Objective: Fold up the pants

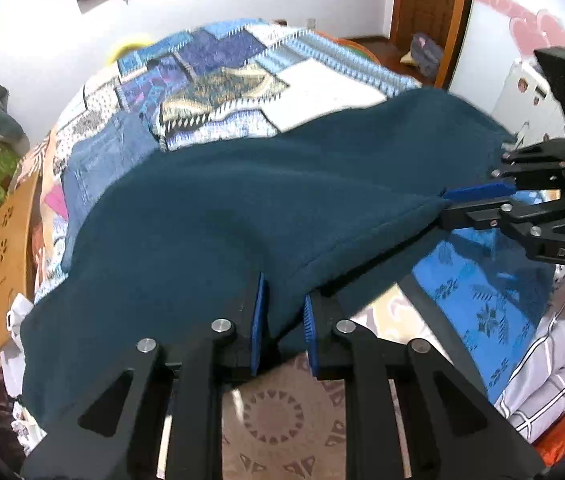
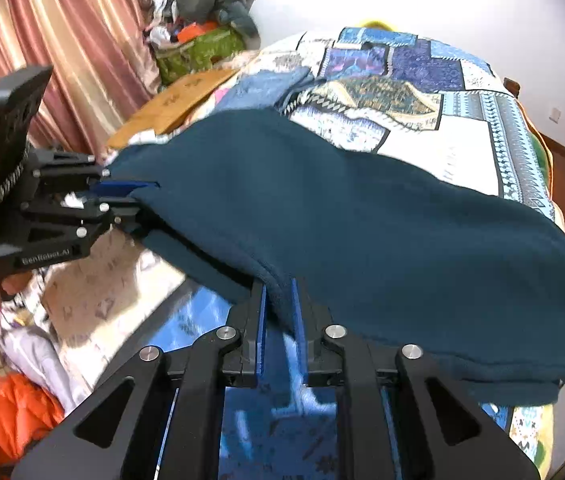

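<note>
Item: dark teal pants point(image 1: 210, 208), lifted over the bed point(image 1: 322, 92), far end draped toward its left edge. Left gripper point(image 1: 282, 320) and right gripper point(image 2: 278, 312): fingers clamped on near hem. Advice: carry both corners level, keeping fabric taut.

"das" on right claw point(image 1: 448, 202); "benrobot.ai" on left claw point(image 2: 144, 196).

Dark teal fleece pants point(image 1: 210, 216) hang stretched, lifted by one edge; far side drapes onto the bed.
</note>
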Available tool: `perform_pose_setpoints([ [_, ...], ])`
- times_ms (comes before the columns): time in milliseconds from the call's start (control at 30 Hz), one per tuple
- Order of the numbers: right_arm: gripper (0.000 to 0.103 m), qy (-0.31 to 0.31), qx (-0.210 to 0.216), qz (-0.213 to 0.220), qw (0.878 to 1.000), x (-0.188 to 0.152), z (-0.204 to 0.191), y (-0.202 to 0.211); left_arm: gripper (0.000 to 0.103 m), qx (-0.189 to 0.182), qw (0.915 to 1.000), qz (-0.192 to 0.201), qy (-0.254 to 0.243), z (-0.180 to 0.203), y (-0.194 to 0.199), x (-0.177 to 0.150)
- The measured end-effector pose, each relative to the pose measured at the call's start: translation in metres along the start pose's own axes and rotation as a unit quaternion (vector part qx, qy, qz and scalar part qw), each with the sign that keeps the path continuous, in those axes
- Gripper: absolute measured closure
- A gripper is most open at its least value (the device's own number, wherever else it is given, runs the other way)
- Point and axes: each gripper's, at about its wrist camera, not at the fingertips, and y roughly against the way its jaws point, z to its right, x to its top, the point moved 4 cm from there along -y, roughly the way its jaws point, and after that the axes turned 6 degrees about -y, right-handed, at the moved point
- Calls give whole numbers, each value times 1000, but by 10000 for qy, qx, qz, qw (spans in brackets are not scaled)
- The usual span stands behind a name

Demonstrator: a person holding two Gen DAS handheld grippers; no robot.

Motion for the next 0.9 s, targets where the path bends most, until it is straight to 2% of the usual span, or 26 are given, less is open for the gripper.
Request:
perform_pose_setpoints([
  [67, 83, -28, 47, 16, 10000, 0, 3, 6, 79, 21, 10000, 2, 45, 1, 3, -2],
  [133, 70, -130, 114, 81, 9998, 2, 8, 16, 69, -62, 9999, -14, 142, 0, 9, -2],
  [200, 60, -261, 51, 287, 9992, 8, 19, 27, 50, -155, 9994, 100, 295, -5, 20, -2],
  [233, 56, -338, 5, 374, 9987, 12, 25, 31, 47, -156, 9990, 181, 391, -10, 26, -2],
  [367, 53, -839, -285, 606, 9942, 23, 64, 37, 37, 16, 9956, 418, 834, -35, 46, 1],
  [467, 53, -1195, -672, 562, 9890, 27, 96, 26, 29, 282, 9919, 497, 1135, -58, 50, 3],
  [533, 53, -1397, -943, 459, 9846, 23, 118, 18, 28, 470, 9887, 426, 1355, -75, 46, 2],
  [600, 53, -1649, -1128, 337, 9793, 14, 140, 13, 28, 489, 9861, 324, 1554, -89, 39, 0],
  [667, 53, -1875, -1163, 304, 9749, 1, 156, 17, 28, 553, 9833, 171, 1723, -102, 29, -4],
  [733, 53, -2024, -1094, 447, 9721, -12, 168, 32, 28, 601, 9813, 10, 1826, -110, 18, -7],
  [900, 53, -2483, -1156, 536, 9603, -39, 191, 62, 28, 531, 9792, -250, 1940, -117, -8, -4],
])
